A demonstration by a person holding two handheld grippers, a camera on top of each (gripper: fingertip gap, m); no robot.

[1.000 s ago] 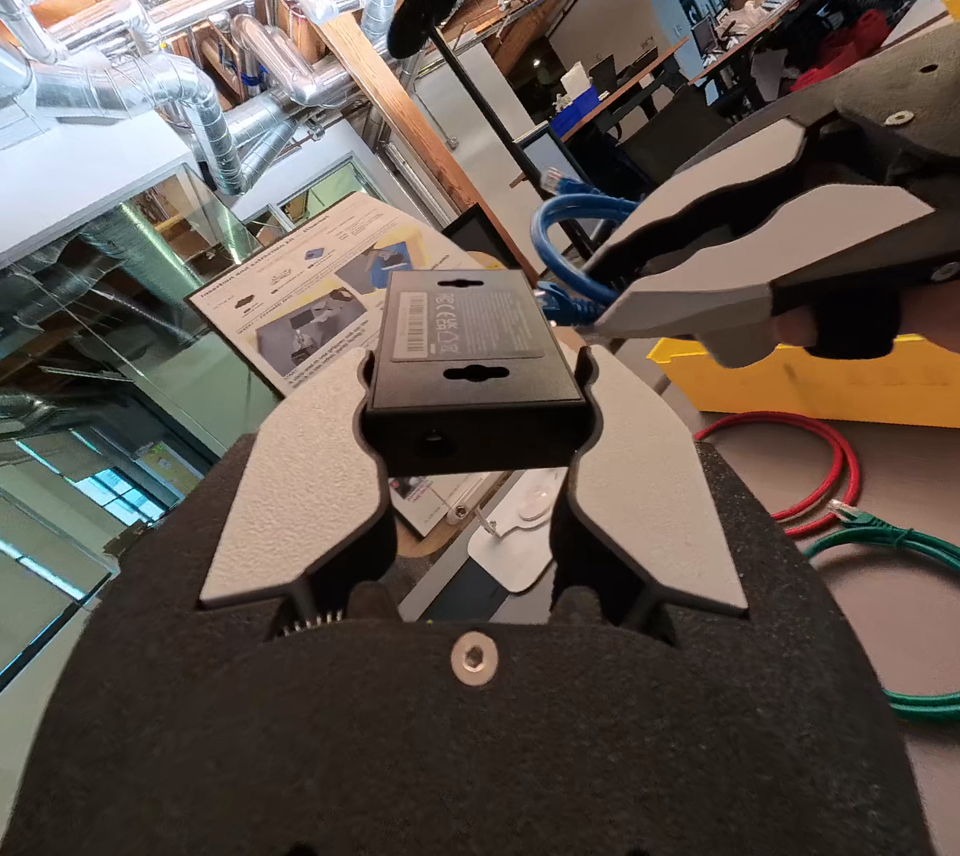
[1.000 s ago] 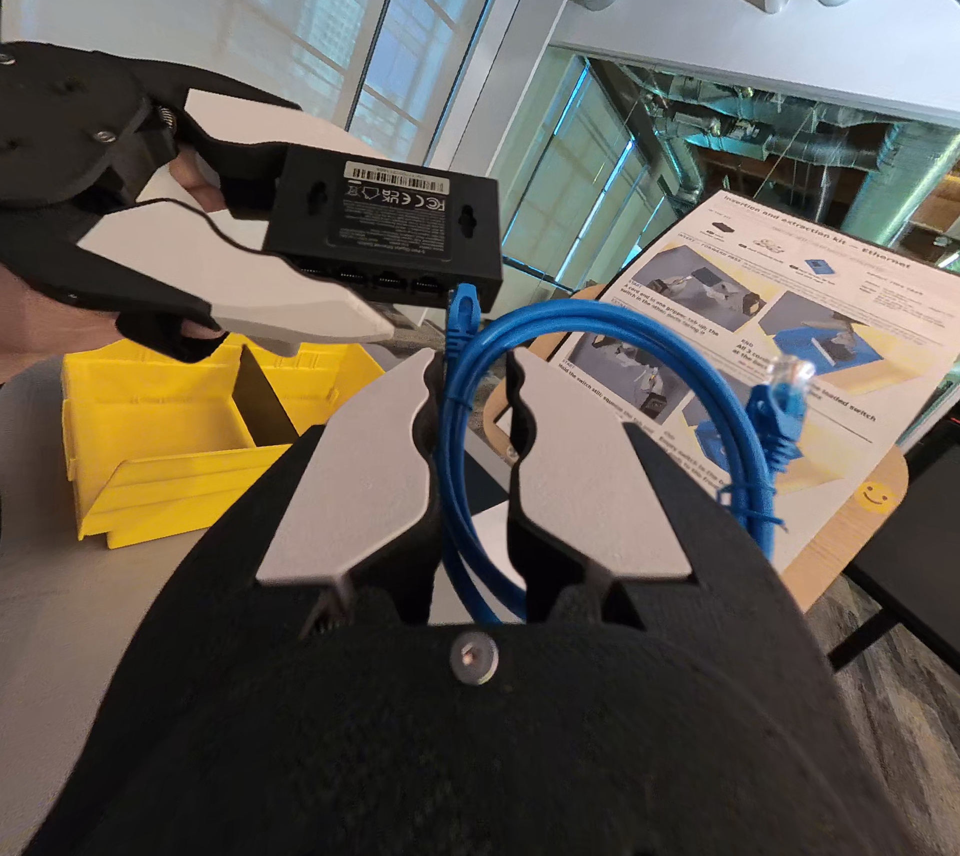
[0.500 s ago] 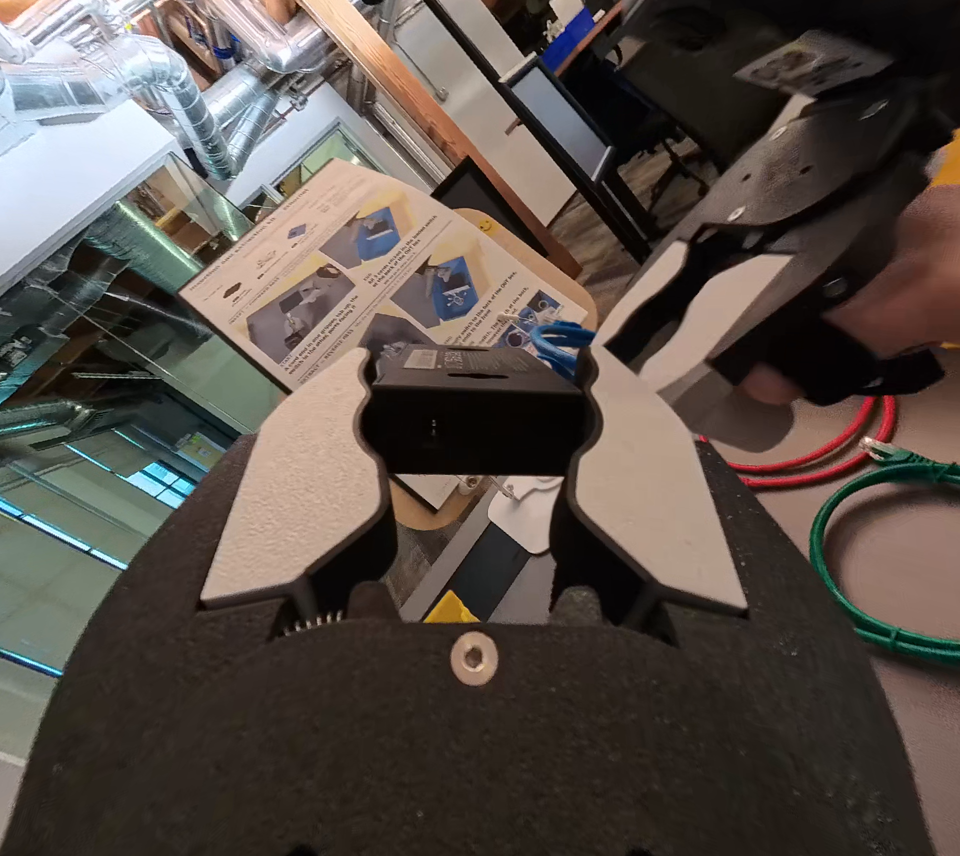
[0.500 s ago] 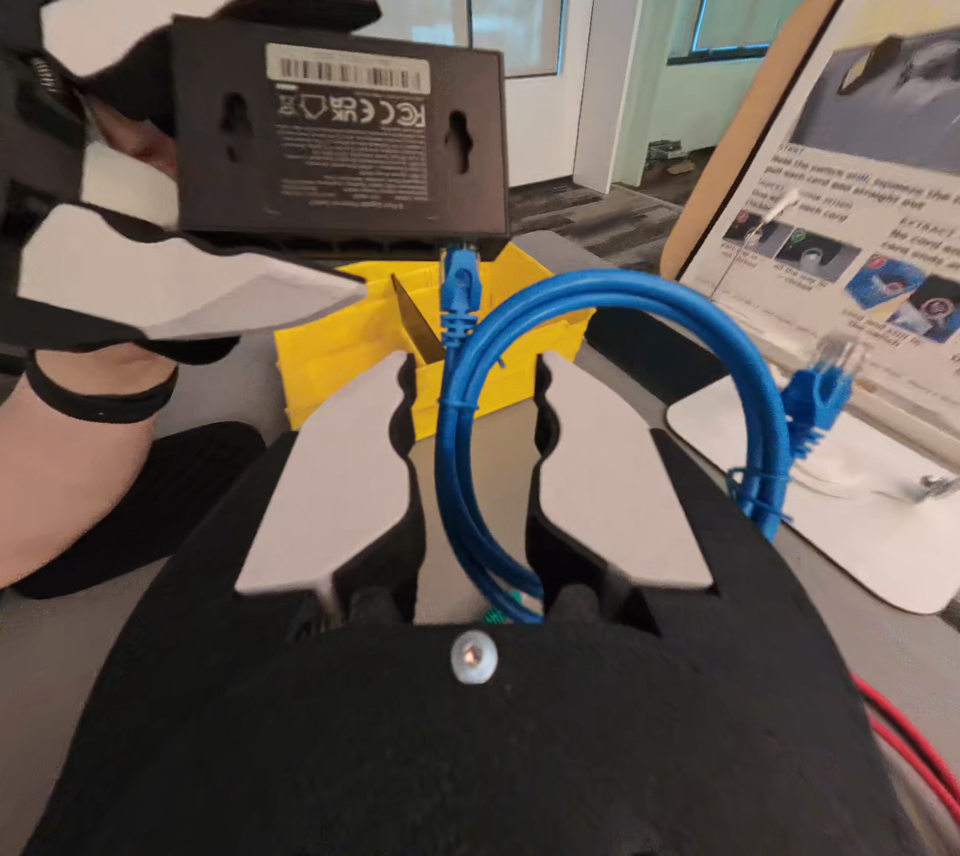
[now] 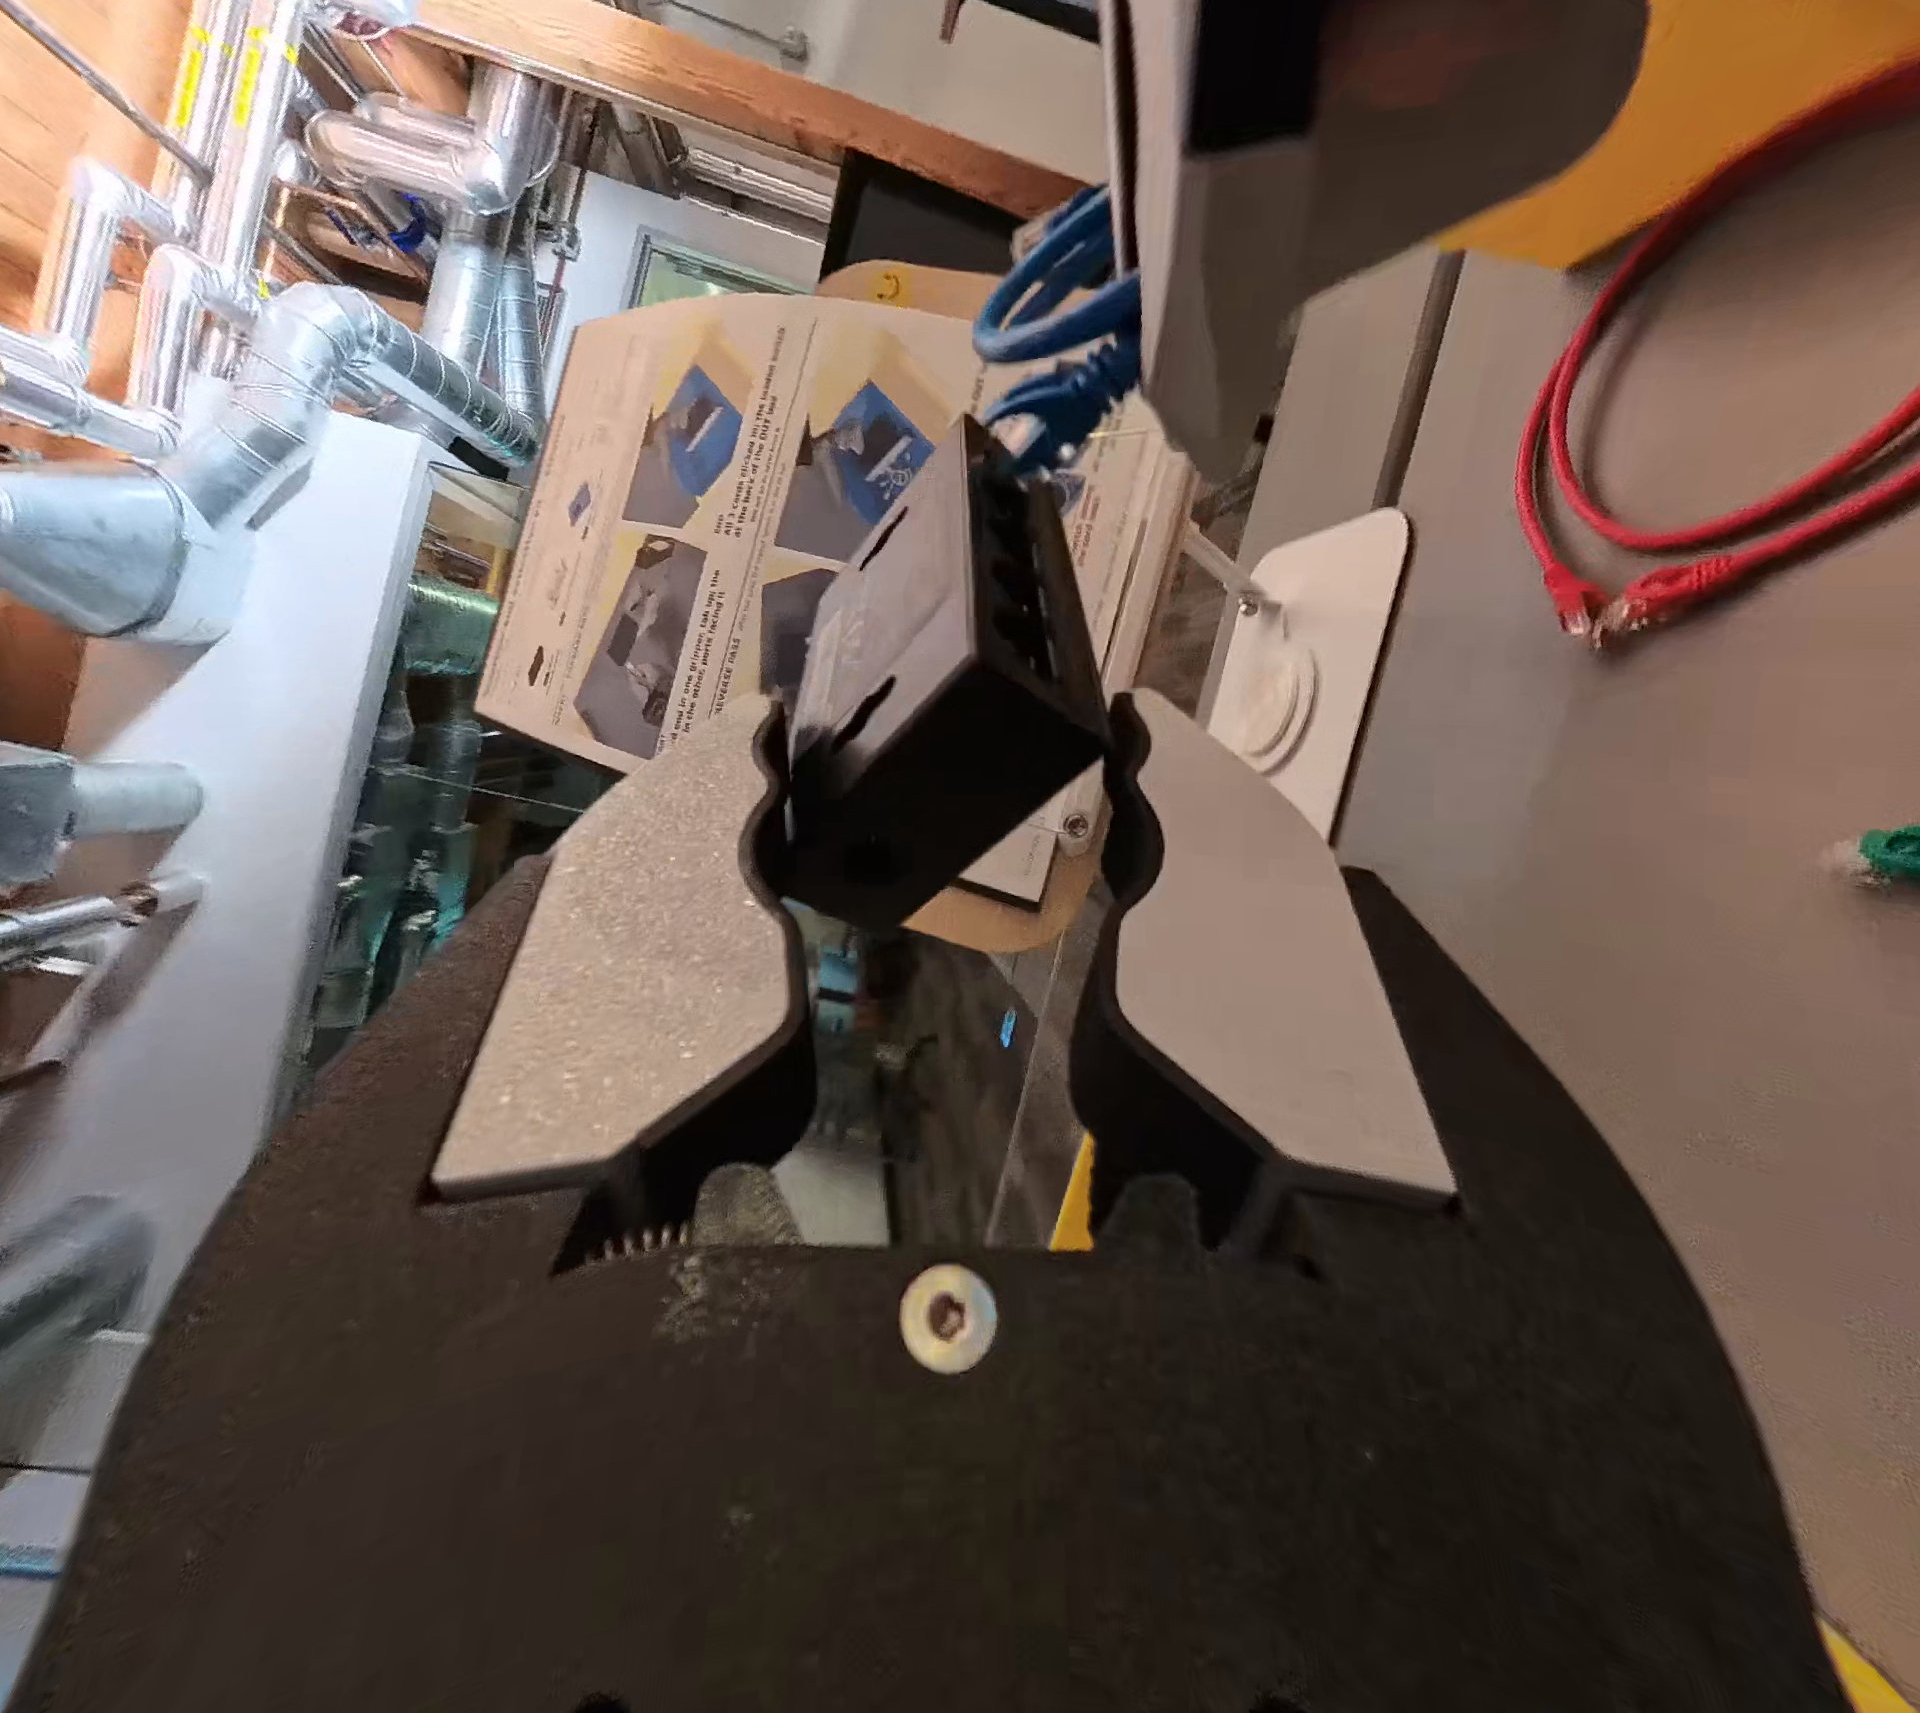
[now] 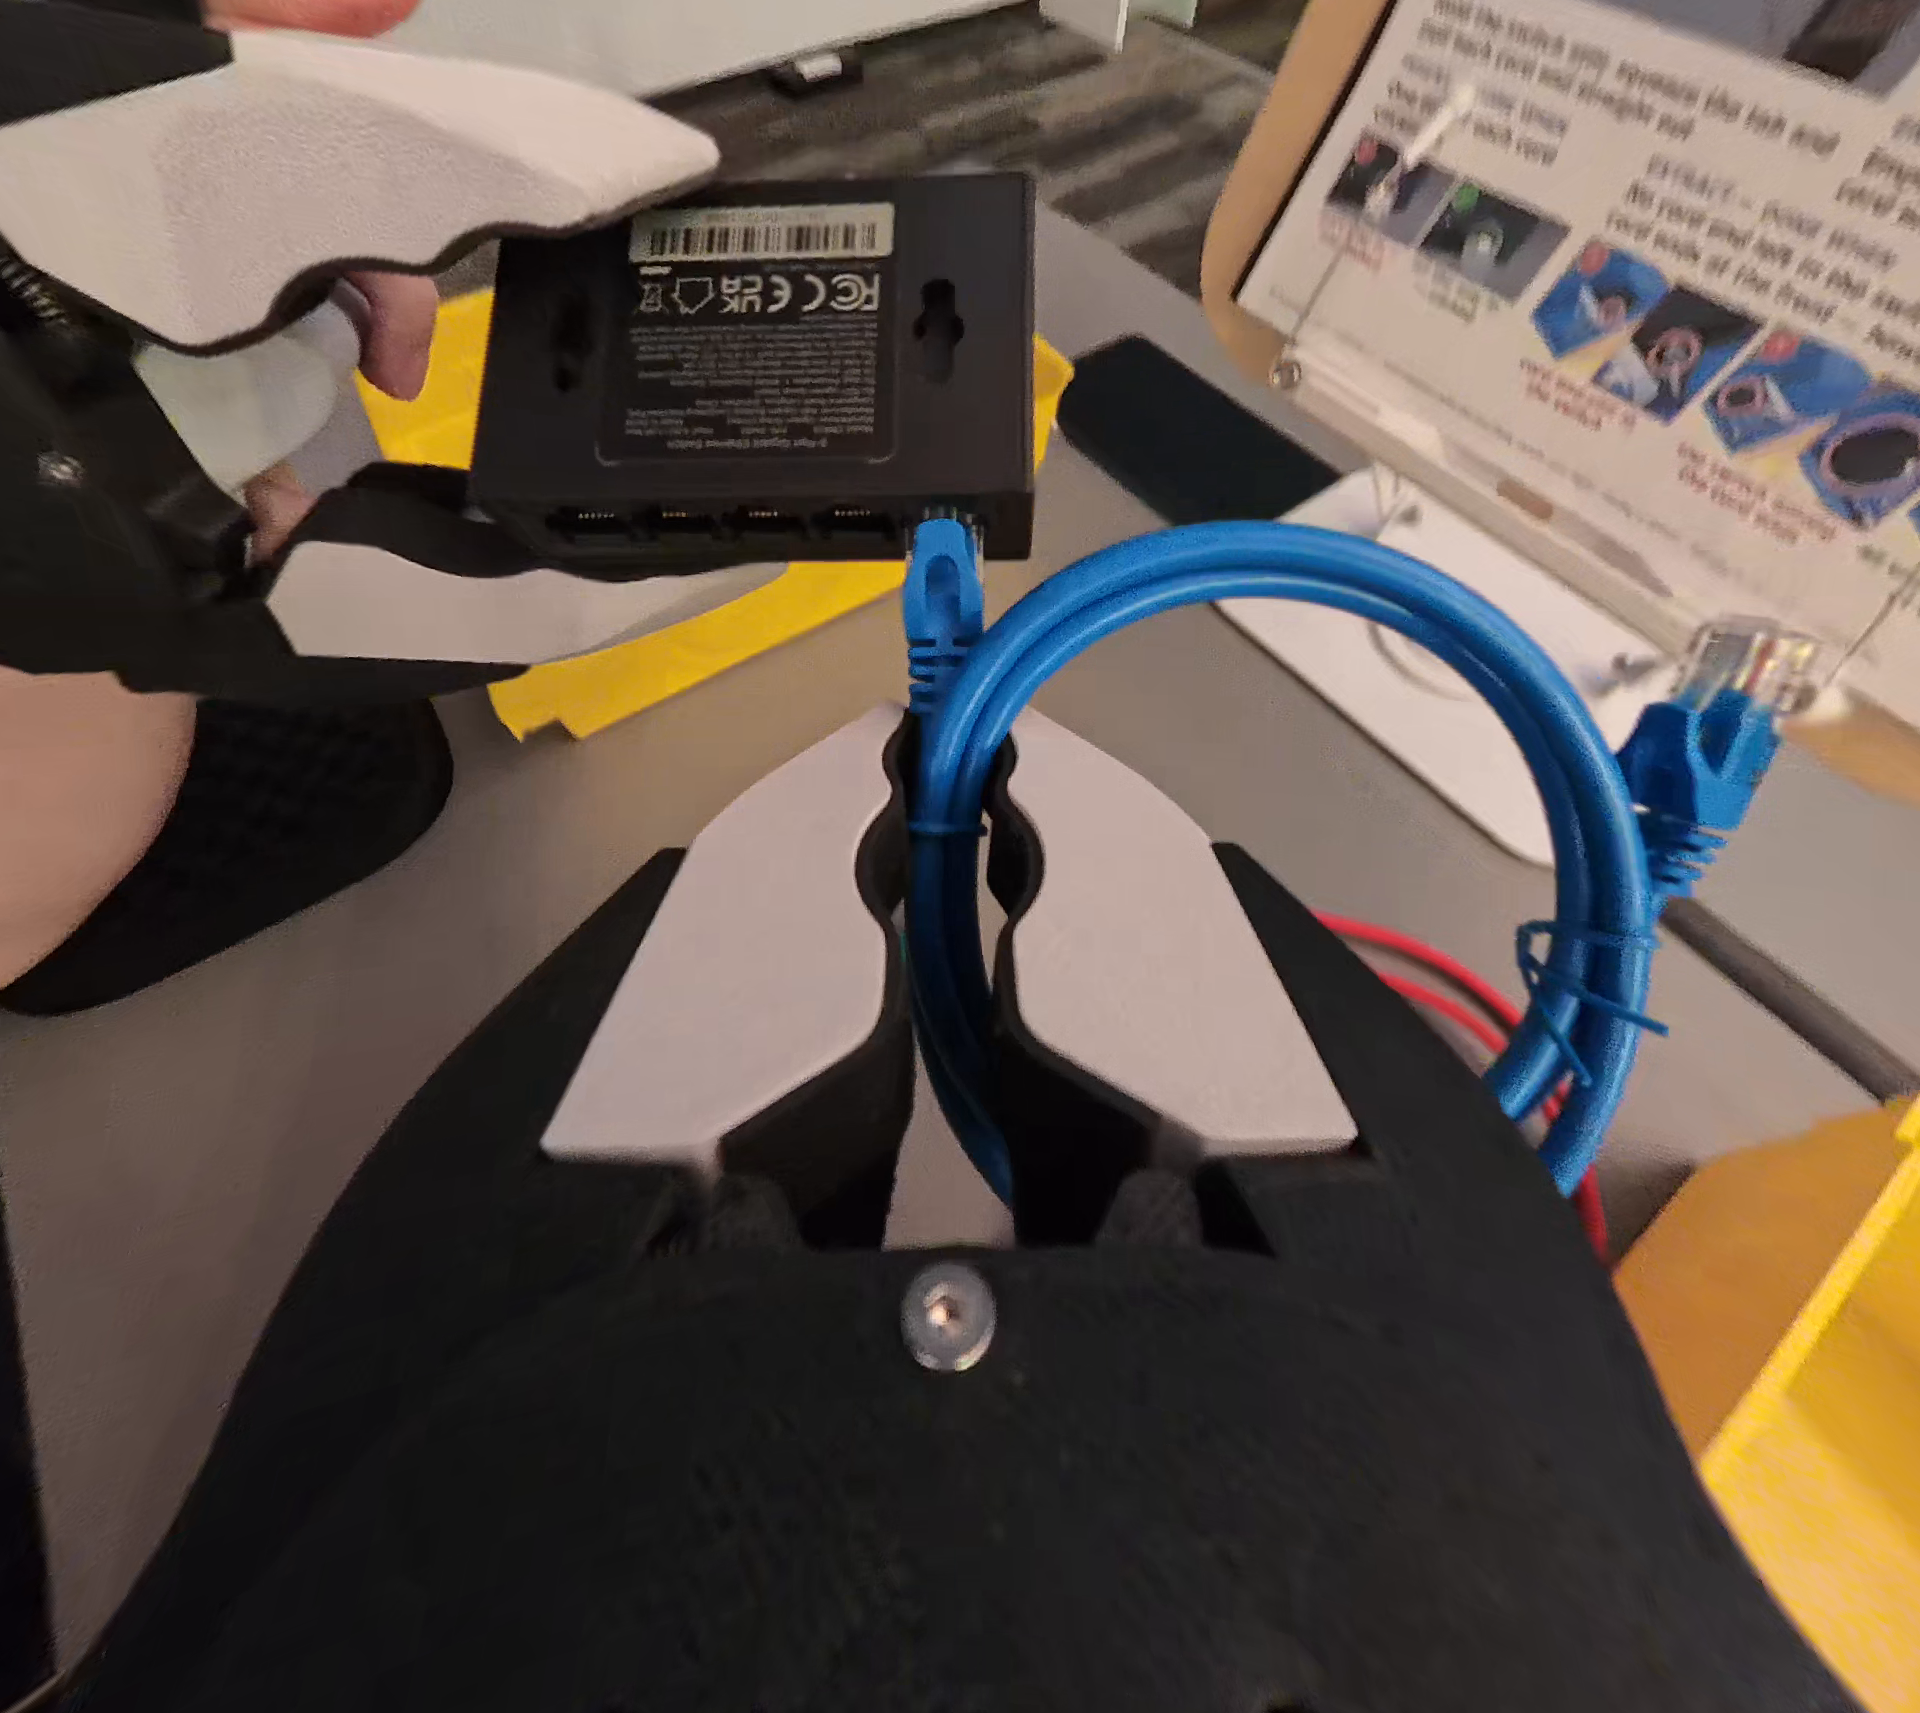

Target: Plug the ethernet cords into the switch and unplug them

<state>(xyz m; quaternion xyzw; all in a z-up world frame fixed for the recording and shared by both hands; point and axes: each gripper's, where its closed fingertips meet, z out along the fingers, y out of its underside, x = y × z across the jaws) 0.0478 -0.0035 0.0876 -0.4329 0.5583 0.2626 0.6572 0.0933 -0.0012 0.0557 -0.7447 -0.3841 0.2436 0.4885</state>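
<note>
Grippers are meeting over a grey table: left gripper is clamping the black switch, its barcode label facing up. Right gripper is pinching the blue ethernet cord, plug at the end port, beside a printed instruction board.

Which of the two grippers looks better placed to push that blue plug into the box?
The right gripper: it pinches the blue cord just behind the plug, already at the switch's end port. The left gripper only steadies the switch.
</note>
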